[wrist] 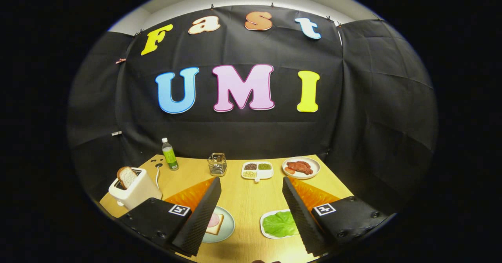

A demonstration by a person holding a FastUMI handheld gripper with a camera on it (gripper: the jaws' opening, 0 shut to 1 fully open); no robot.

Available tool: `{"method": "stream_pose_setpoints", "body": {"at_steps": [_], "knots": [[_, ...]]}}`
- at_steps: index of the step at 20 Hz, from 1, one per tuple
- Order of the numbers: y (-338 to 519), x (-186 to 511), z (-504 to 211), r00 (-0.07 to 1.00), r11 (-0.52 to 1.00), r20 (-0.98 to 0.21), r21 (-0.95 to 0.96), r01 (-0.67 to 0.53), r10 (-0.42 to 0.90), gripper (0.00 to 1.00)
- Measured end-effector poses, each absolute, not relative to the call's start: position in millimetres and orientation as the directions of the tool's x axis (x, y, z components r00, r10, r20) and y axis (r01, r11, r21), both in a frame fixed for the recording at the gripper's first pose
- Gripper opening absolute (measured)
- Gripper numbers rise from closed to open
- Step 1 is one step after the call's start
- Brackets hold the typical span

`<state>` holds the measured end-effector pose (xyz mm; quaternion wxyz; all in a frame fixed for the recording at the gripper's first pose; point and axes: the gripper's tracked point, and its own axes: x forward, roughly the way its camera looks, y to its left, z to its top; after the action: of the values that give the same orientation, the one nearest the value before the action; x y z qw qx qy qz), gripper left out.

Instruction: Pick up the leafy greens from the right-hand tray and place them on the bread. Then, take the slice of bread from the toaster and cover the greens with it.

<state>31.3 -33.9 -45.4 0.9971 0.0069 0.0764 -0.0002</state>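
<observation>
Greens (pixel 279 224) lie flat on a white tray (pixel 266 229) near the tabletop's (pixel 245 200) front edge, right of centre, partly hidden behind the tool's right finger. Left of it, a round plate (pixel 227 225) carries a bread slice (pixel 215 224) topped with something pink; the left finger covers part of the plate. Tool (pixel 251 212) hovers above the front edge, fingers wide apart, nothing between them but bare wood. Toaster (pixel 135 192) at the left edge, a second slice (pixel 126 176) standing up out of its slot. Along the back edge, left to right: green bottle (pixel 170 154), small wire holder (pixel 217 164), divided dish (pixel 257 169) of beans or grains, plate of meat (pixel 301 167) near the back right corner.
</observation>
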Motion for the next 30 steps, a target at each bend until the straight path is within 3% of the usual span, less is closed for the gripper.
{"method": "stream_pose_setpoints", "body": {"at_steps": [8,20,30], "knots": [[-73.1,66.0,-96.4,0.960,1.000,-0.279,-0.002,-0.016,0.015,0.98],[-121.3,93.8,-255.9,0.805,0.997,-0.591,-0.025,-0.077,0.047,0.98],[-139.0,97.5,-336.1,0.696,0.998,-0.718,-0.020,-0.056,0.025,0.98]]}}
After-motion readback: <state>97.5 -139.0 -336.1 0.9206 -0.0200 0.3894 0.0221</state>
